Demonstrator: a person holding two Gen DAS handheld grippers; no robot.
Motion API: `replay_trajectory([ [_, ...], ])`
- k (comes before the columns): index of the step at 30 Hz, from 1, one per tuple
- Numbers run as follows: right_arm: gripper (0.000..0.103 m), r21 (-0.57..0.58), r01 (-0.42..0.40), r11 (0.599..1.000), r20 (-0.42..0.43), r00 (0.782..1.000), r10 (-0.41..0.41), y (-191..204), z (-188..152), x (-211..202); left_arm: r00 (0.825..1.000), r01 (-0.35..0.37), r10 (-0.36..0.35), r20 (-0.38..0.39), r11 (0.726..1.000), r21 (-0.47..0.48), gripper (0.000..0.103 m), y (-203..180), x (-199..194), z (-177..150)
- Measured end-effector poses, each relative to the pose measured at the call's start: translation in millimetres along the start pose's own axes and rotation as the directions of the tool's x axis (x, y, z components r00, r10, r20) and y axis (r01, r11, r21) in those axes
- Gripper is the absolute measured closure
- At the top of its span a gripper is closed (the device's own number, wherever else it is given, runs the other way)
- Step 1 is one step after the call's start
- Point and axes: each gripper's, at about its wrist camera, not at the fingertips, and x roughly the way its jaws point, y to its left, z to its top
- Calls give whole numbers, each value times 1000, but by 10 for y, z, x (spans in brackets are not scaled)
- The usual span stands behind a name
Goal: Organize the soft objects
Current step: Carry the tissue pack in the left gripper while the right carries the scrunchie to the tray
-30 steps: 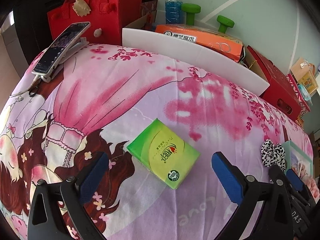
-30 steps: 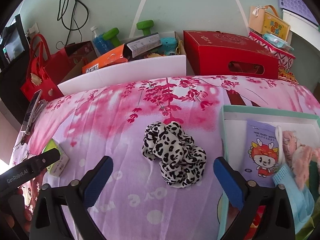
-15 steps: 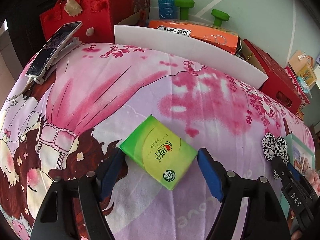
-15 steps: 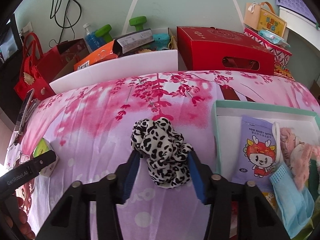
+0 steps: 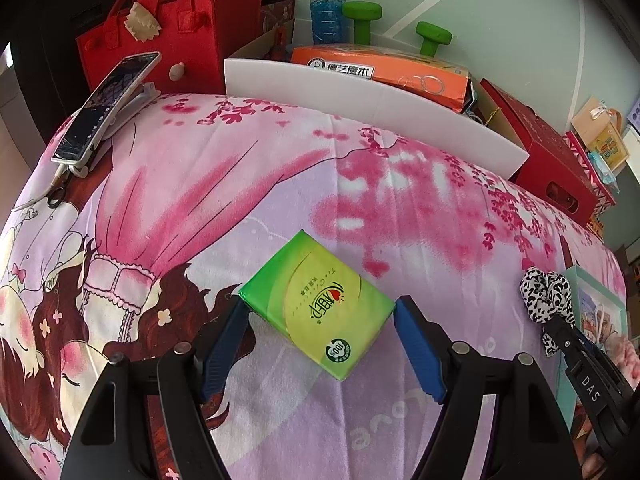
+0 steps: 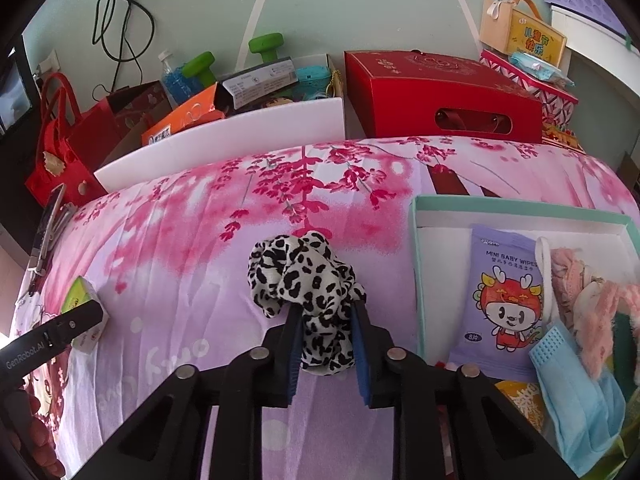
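Scrunchie (image 6: pixel 310 300), leopard-print, sits bunched between the right tongs (image 6: pixel 325 350), whose jaws have just been closing and now squeeze its near folds; light and floppy, it should lift by any pinched fold. Left tongs (image 5: pixel 320 336) clamp the green tissue pack (image 5: pixel 318 306) at opposite corners; soft and slick, it may twist. Beyond lies the pink bedsheet (image 6: pixel 192 240), with the teal tray (image 6: pixel 520 206) beside the scrunchie.

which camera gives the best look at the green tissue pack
The left wrist view. There the green tissue pack lies whole and face up between the left gripper pads, which touch its two ends. The right wrist view shows only a sliver of it at the left edge, mostly hidden behind a gripper finger.
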Motion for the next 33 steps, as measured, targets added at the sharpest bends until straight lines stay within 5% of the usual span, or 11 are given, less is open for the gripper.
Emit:
replay_trajectory([
  [18,81,-7,-11,1000,89,996,12,1,102,-602,993,11,-16,120,999,38,27,-151,-695,20],
  [33,80,8,-6,1000,112,994,5,-146,-256,-1125,982,58,-75,174,993,102,27,-402,-1239,-390],
])
